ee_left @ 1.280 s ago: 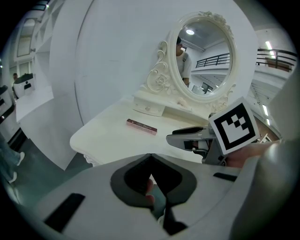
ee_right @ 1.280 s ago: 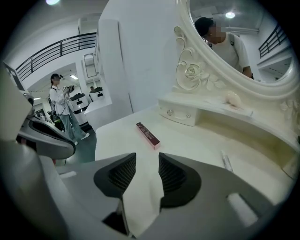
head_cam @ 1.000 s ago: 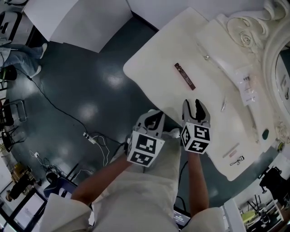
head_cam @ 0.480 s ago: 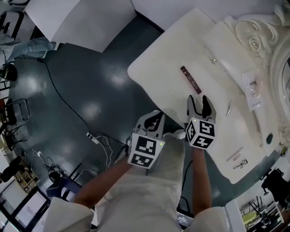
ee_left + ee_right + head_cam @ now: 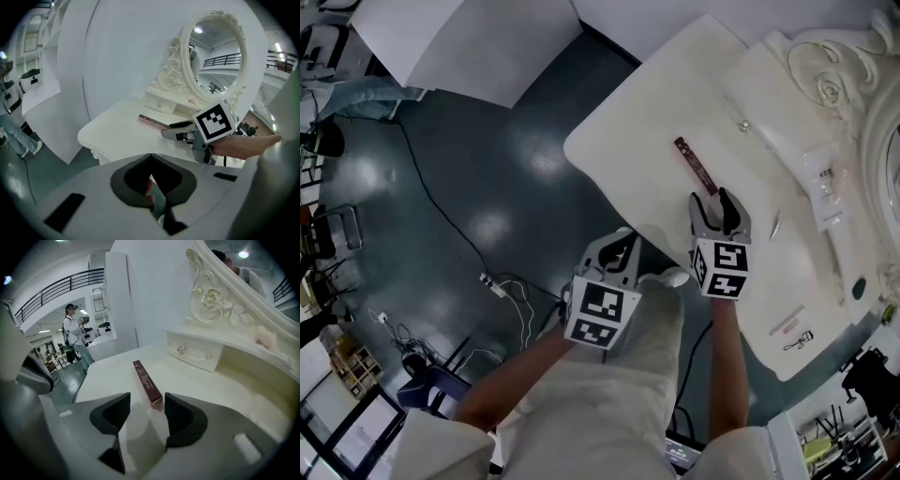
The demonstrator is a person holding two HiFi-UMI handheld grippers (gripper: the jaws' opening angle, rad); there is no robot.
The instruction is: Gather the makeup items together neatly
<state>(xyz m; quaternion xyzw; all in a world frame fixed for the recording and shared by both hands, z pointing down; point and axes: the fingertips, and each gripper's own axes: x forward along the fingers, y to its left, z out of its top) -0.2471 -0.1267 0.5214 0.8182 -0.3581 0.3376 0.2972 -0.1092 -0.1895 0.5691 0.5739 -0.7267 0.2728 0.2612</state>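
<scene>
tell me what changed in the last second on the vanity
The right gripper moved forward over the vanity top, and its jaws have just been opening. The near end of the dark red box now sits between their tips, ungripped. The left gripper stayed shut off the table's edge, and the box has not moved.

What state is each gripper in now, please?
Left gripper: closed, empty.
Right gripper: open, just been opening; near end of the long dark-red box sits between its jaw tips, ungripped.
</scene>
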